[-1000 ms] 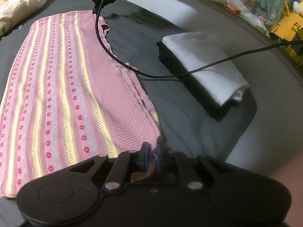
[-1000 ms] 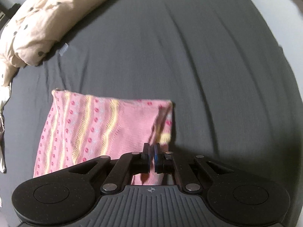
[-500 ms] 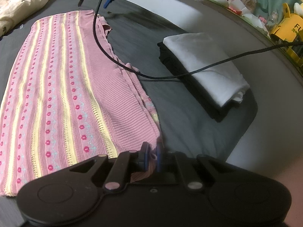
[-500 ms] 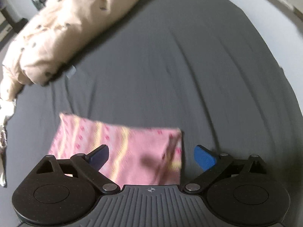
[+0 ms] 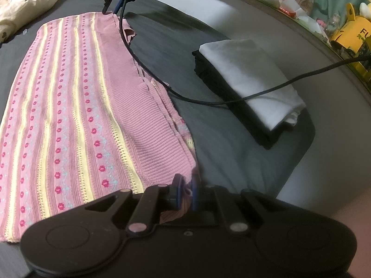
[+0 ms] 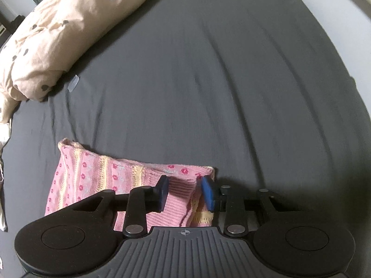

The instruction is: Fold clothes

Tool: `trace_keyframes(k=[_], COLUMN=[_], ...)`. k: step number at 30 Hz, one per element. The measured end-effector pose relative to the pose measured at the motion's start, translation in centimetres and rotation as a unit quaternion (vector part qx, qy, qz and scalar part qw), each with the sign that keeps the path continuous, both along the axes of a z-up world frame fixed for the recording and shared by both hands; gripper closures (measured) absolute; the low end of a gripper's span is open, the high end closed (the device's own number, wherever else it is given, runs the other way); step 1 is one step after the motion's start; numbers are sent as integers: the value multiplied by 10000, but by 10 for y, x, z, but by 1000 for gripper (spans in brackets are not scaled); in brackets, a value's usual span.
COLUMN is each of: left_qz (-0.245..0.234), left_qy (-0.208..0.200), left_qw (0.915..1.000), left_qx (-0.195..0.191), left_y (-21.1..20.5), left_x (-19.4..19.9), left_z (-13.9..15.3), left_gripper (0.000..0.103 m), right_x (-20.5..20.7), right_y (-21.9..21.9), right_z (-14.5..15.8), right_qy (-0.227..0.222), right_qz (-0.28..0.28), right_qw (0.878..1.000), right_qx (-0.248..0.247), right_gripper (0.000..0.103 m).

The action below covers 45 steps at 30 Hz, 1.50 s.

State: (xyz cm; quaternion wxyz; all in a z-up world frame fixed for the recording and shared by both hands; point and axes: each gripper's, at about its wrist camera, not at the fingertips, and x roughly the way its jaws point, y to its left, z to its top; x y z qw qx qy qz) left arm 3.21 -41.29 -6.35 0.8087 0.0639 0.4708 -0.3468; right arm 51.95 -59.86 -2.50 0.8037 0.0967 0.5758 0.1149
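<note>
Now my right gripper (image 6: 185, 193) stands parted over the far corner of the knit (image 5: 76, 115), pads either side of the ribbed edge but not pinching it. A second ago that gripper was clamped on this corner; half a second ago it sprang wide and lifted off, and it has since narrowed and come back low over the cloth. My left gripper (image 5: 184, 191) has not changed: it stays clenched on the near corner, pink rib bunched between the pads. The knit lies stretched long and flat on the dark bed (image 6: 208, 69), doubled along its length, with the right gripper's cable (image 5: 148, 74) trailing across its edge. Beside it sits a folded stack (image 5: 250, 81). I judge the right corner is being re-taken, probably for a crosswise fold.
</note>
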Motion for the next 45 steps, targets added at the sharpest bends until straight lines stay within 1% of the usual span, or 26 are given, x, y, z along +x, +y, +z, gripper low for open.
trace_keyframes(k=[1, 2, 3, 4, 7, 11, 14, 18, 20, 21, 22, 23, 24, 26, 28, 30, 31, 32, 33, 34, 35, 38, 40, 41, 43, 45], left_qz=[1, 3, 4, 5, 27, 130, 137, 157, 23, -12, -42, -56, -33, -17, -51, -86, -103, -120, -176, -239, -288, -252, -223, -208, -178, -153], left_qy=[0, 0, 0, 0, -33, -173, -212, -159, -163, -94, -13, -17, -17, -11, -8, -4, -2, 0, -21, -46, -80, -148, -192, -214, -258, -279], left_qw=[10000, 10000, 10000, 10000, 10000, 9991, 9985, 9986, 9994, 9996, 9998, 9998, 9998, 9998, 9997, 9996, 9996, 9995, 9994, 9991, 9989, 9989, 9990, 9990, 9990, 9991], left_qx=[1, 3, 4, 5, -37, -374, -494, -480, -315, -260, -210, -211, -210, -215, -235, -255, -265, -275, -306, -340, -371, -358, -346, -340, -328, -286], left_y=[0, 0, 0, 0, 1, 5, 5, 6, 3, 1, 0, 0, -1, -1, 0, 1, 1, 1, 2, 3, 3, 19, 30, 35, 46, 59], left_x=[0, 0, -1, -1, -1, -5, -7, -4, -7, -8, -9, -11, -12, -12, -13, -14, -14, -14, -16, -17, -17, -15, -14, -13, -12, -10], left_z=[0, 0, 0, 0, 2, 13, 17, 12, 6, 1, -5, -6, -6, -3, 2, 7, 9, 12, 16, 20, 24, 30, 33, 35, 39, 41], left_gripper=[96, 96, 96, 96, 96, 96, 96, 96, 96, 96, 96, 96, 96, 95, 95, 94, 93, 88, 83, 81, 80, 74, 70, 67, 67, 66], right_x=[0, 0, 0, 0, 0, 0, -1, -5, -7, -6, -5, -4, -4, -3, -3, -9, -14, -20, -31, -42, -57, -104, -148, -168, -215, -264], right_y=[0, -1, -2, -3, 0, -3, -4, -5, -6, -6, -6, -6, -6, -5, -6, -13, -16, -18, -23, -28, -35, -47, -46, -44, -35, -30], right_z=[-1, -1, -1, -1, 7, 20, 23, 16, 12, 8, 4, -1, -5, -3, 0, 10, 17, 24, 35, 45, 57, 88, 109, 118, 131, 140], right_qy=[21, 20, 18, 12, -151, -364, -464, -502, -550, -556, -494, -407, -331, -382, -384, -469, -554, -642, -768, -888, -943, -1000, -1151, -1211, -1307, -1273], right_qz=[-5, -25, -44, -60, 42, 19, 22, -111, -155, -228, -283, -330, -372, -366, -228, -232, -271, -310, -344, -383, -465, -522, -425, -380, -322, -266], right_qw=[10000, 10000, 10000, 10000, 9999, 9993, 9988, 9983, 9977, 9974, 9976, 9979, 9981, 9980, 9983, 9980, 9974, 9967, 9962, 9953, 9937, 9825, 9725, 9692, 9630, 9599], right_qx=[7, 18, 30, 42, 14, -31, -120, -271, -359, -403, -399, -373, -351, -359, -380, -354, -384, -393, -206, 2, 395, 1484, 1981, 2109, 2335, 2485], right_gripper=[74, 88, 97, 98, 98, 99, 99, 99, 99, 99, 99, 98, 98, 98, 97, 92, 84, 75, 68, 54, 46, 44, 44, 44, 44, 44])
